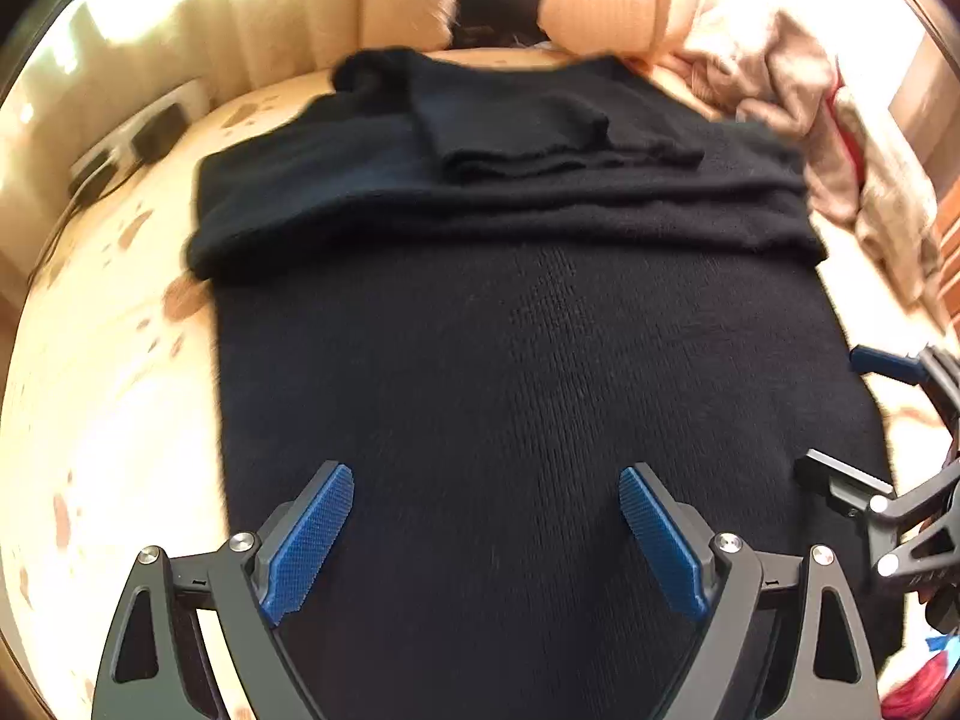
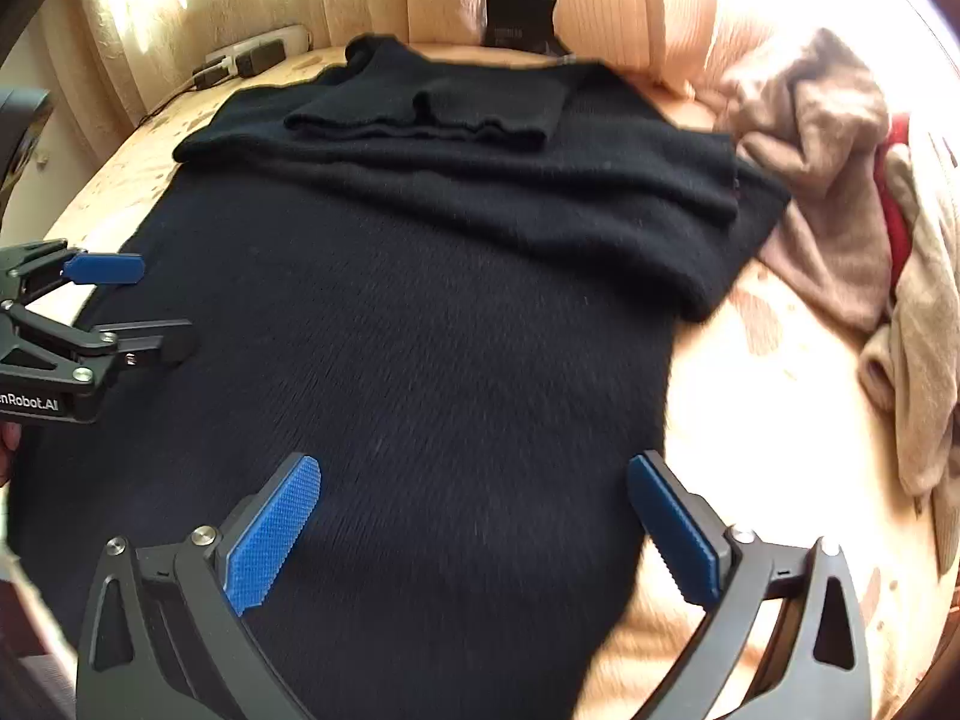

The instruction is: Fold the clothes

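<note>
Below both wrist cameras a black sweater (image 1: 528,360) lies flat on a pale patterned bed (image 1: 120,360), its sleeves (image 2: 468,114) already folded across the chest at the far end and its long axis running straight away from the person. The left hand-held gripper (image 1: 486,540) hangs over the near part of the body, jaws spread wide and grasping nothing; the right hand-held gripper (image 2: 474,531) is likewise released, one pad over the knit and the other just past the sweater's right edge. The near hem sits below both, out of sight, so I judge each hand equally near its own corner. A heap of beige clothes (image 2: 840,192) lies beside the right shoulder and a power strip (image 2: 252,54) at the far left, neither in the way.
</note>
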Motion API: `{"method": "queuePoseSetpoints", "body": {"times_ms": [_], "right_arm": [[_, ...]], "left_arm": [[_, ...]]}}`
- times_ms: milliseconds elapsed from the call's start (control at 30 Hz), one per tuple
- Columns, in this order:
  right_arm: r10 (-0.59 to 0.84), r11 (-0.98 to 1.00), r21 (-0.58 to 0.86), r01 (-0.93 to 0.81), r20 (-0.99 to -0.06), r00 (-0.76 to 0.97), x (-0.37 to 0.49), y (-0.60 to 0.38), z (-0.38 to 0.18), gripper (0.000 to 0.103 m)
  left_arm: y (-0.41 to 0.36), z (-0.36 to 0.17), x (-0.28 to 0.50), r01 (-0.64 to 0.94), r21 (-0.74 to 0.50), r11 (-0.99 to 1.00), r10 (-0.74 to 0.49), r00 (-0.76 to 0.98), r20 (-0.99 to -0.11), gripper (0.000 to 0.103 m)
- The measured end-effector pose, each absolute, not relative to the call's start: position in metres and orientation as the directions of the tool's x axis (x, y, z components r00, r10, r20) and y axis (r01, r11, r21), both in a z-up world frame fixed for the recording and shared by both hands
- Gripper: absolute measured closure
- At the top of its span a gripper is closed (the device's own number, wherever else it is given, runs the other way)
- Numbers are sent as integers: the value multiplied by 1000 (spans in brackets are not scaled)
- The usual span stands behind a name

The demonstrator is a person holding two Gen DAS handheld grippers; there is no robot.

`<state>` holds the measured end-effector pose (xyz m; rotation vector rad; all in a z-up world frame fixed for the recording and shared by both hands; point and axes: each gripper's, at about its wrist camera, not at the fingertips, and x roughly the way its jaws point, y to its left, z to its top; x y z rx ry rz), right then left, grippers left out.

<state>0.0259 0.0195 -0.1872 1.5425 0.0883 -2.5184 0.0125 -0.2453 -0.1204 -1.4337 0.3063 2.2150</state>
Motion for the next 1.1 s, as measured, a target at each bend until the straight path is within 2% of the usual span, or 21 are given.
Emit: {"method": "queuePoseSetpoints", "body": {"times_ms": [100, 233, 333, 533, 700, 833, 867, 967, 1100], "right_arm": [[-217, -973, 156, 168, -869, -445, 51, 43, -174, 0], [-261, -965, 247, 90, -868, -422, 92, 72, -174, 0], [-274, -958, 286, 34, -867, -415, 124, 88, -176, 0], [-297, -953, 297, 62, -869, -396, 148, 94, -175, 0], [-235, -972, 208, 112, -906, -353, 163, 89, -190, 1], [-133, -959, 13, 283, -902, -411, 188, 71, -196, 1], [-148, -959, 23, 284, -892, -427, 191, 74, -196, 1], [-156, -959, 27, 283, -883, -443, 193, 75, -195, 1], [-144, -963, 23, 267, -883, -446, 191, 71, -195, 1]], "left_arm": [[-273, -110, 31, -464, -110, -879, 290, -339, -895, 10], [-307, -117, 52, -362, -180, -915, 292, -283, -914, 10], [-322, -123, 65, -312, -159, -937, 255, -296, -921, 10], [-320, -120, 80, -348, -93, -933, 209, -311, -927, 10], [-329, -128, 90, -342, -86, -936, 198, -308, -931, 10], [-331, -130, 101, -408, -29, -913, 178, -333, -926, 7], [-334, -132, 102, -405, -33, -914, 179, -327, -928, 0], [-350, -130, 105, -373, -95, -923, 229, -333, -915, 0], [-347, -128, 108, -417, -62, -907, 207, -313, -927, 0]]}}
